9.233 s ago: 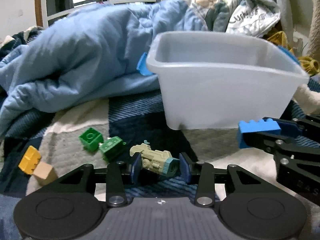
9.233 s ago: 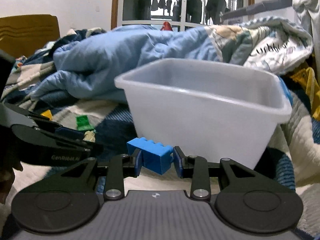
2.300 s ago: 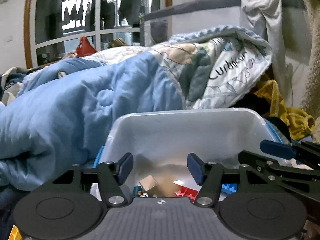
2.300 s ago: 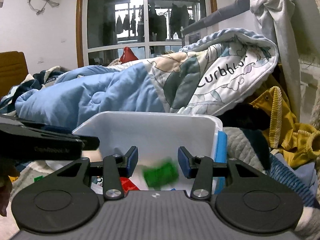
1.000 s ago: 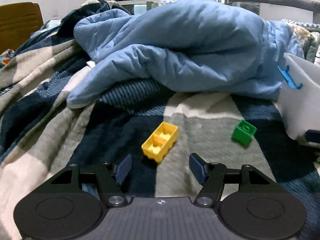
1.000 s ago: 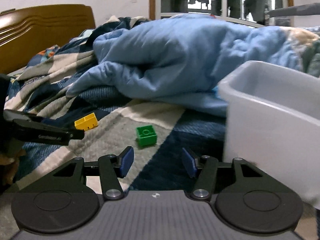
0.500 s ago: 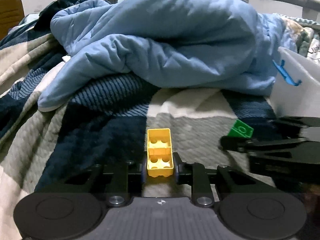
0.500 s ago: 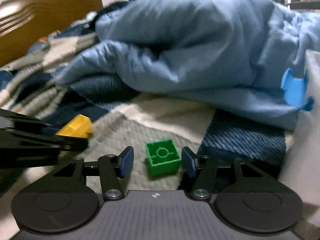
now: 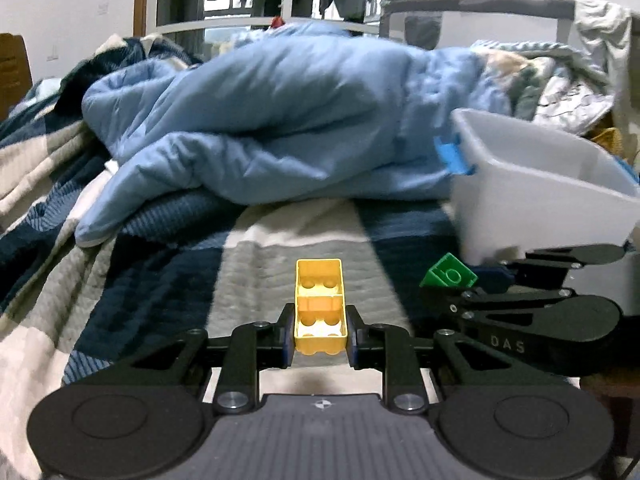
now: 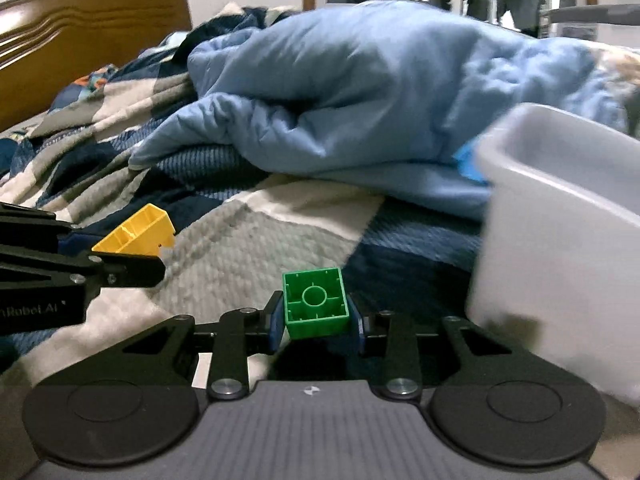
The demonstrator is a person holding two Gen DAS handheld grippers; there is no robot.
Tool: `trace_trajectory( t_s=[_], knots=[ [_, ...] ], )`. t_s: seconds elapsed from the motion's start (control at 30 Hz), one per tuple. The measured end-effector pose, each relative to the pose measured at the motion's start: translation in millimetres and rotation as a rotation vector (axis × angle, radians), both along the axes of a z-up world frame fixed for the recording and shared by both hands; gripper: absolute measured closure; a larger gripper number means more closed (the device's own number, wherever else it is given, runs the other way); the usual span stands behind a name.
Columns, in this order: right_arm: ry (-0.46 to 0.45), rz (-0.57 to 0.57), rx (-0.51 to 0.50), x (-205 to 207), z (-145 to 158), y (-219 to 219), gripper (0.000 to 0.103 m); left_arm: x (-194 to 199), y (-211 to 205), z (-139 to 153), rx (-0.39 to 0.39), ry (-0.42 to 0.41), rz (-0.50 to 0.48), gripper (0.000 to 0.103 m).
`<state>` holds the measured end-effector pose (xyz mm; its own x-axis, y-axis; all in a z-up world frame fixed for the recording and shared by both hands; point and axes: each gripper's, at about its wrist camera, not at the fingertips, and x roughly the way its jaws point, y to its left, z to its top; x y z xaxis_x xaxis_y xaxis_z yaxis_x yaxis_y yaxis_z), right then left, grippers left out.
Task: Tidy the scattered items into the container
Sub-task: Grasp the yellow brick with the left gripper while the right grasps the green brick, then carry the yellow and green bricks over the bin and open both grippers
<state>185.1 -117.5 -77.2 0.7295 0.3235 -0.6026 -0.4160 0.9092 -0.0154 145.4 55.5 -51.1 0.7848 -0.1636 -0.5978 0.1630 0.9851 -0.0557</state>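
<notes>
Tools (image 9: pixel 319 336) (image 10: pixel 316 322) grip bricks beside white bin (image 9: pixel 536 200).

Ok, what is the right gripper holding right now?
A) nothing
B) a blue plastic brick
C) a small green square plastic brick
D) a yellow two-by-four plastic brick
C: in the right wrist view the right gripper's blue pads press both sides of the small green square plastic brick, hollow underside facing the camera.

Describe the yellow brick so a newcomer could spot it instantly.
Start at the rumpled blue duvet on the bed, then come forward onto the checked quilt. There the left tool pinches a yellow brick, hollow underside up. It is oblong and yellow; the green brick in the right tool is square.
</notes>
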Motion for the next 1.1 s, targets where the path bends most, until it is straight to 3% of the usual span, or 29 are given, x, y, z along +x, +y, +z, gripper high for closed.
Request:
trace_trajectory(
  t_s=[0.33, 0.57, 0.9, 1.1],
  knots=[
    [-0.041, -0.136, 0.021, -43, 26, -62, 0.067, -27, -67, 19, -0.045, -0.014, -0.082, 0.076],
    [-0.129, -0.200, 0.032, -61, 53, -96, 0.067, -24, -117, 42, -0.051, -0.051, -0.153, 0.076],
    [-0.230, -0.282, 0.071, -53, 88, -144, 0.067, 7, -161, 74, -0.108, -0.099, -0.180, 0.076],
    [-0.257, -0.294, 0.071, -35, 97, -162, 0.067, 30, -178, 84, -0.094, -0.115, -0.195, 0.076]
  ],
)
